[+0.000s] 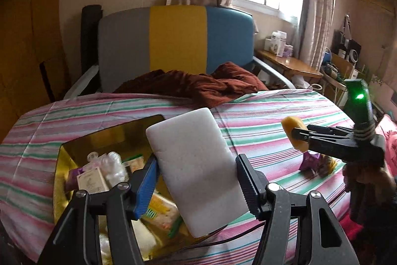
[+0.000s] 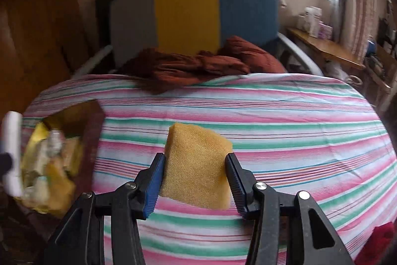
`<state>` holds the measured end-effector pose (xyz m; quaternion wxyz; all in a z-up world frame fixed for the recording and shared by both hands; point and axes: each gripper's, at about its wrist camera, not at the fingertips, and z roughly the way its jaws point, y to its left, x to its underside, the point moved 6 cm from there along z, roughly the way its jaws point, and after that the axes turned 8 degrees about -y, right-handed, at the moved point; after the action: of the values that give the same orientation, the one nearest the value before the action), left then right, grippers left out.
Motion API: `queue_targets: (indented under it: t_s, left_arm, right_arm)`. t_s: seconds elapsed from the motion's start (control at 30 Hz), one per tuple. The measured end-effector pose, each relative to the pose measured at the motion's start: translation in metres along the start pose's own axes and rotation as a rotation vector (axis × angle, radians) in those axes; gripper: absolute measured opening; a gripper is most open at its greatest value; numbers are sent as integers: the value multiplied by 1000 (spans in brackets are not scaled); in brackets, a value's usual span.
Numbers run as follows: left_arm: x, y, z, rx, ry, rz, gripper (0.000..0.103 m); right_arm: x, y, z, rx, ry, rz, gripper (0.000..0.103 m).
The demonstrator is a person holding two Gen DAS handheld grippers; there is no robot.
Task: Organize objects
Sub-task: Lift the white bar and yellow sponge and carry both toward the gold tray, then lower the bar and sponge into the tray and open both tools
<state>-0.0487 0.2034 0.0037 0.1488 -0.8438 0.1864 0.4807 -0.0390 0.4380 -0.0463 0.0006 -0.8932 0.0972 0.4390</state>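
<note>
My left gripper [image 1: 196, 180] is shut on a white sponge block [image 1: 196, 170] and holds it tilted above the right edge of a gold-lined box [image 1: 82, 140] with several small packets and bottles inside. My right gripper [image 2: 196, 175] is shut on a yellow sponge [image 2: 197, 163] and holds it above the striped bedsheet [image 2: 273, 116]. The right gripper with its yellow sponge [image 1: 295, 134] also shows at the right of the left wrist view. The box [image 2: 74, 121] and the white sponge [image 2: 12, 153] show blurred at the left of the right wrist view.
A purple packet [image 1: 310, 162] with other small items lies on the striped sheet [image 1: 260, 111] under the right gripper. A rumpled brown blanket [image 1: 193, 83] lies at the bed's far end before a grey, yellow and blue headboard [image 1: 177, 39]. A wooden desk [image 1: 287, 63] stands at right.
</note>
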Motion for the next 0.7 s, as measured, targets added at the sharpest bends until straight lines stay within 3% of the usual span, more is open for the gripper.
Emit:
queue_targets:
  t_s: [0.37, 0.7]
  left_arm:
    - [17, 31, -1, -43, 27, -43, 62]
    - [32, 91, -17, -129, 31, -135, 62]
  right_arm:
    - [6, 103, -28, -247, -10, -44, 50]
    - [22, 167, -32, -381, 29, -53, 50]
